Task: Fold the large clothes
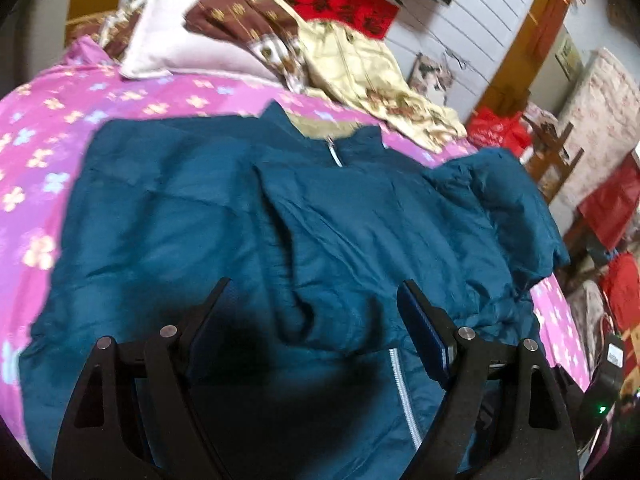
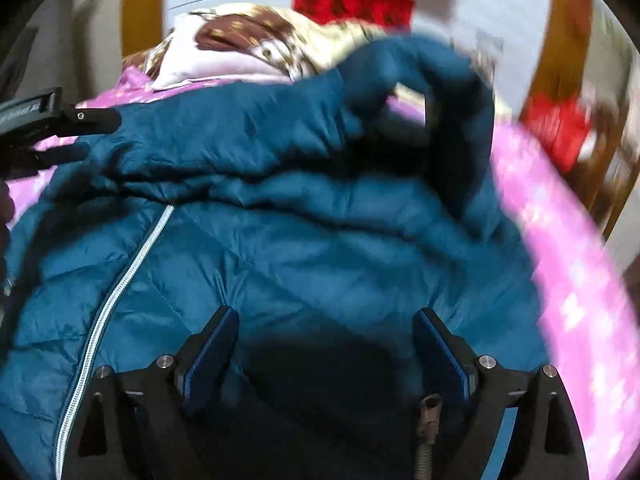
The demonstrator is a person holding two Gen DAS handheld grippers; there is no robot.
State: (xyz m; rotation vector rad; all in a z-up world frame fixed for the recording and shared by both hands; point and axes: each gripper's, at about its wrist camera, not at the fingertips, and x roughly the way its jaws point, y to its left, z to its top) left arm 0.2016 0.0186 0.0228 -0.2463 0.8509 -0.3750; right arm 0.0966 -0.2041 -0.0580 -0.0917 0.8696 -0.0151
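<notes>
A large teal zip-up jacket (image 1: 240, 216) lies front up on a pink flowered bedsheet (image 1: 56, 128), collar toward the pillows. One sleeve is folded across the chest. My left gripper (image 1: 314, 284) is open and empty, just above the jacket's lower front. The jacket also fills the right wrist view (image 2: 320, 248), with its silver zipper (image 2: 120, 280) at the left. My right gripper (image 2: 326, 312) is open and empty over the quilted body. The raised sleeve (image 2: 420, 68) beyond it is blurred. The left gripper's fingers (image 2: 72, 120) show at the left edge.
A pink pillow (image 1: 188, 44) and a brown and cream floral quilt (image 1: 352, 72) lie at the head of the bed. Red bags (image 1: 500, 128) and wooden furniture (image 1: 556, 156) stand beside the bed on the right.
</notes>
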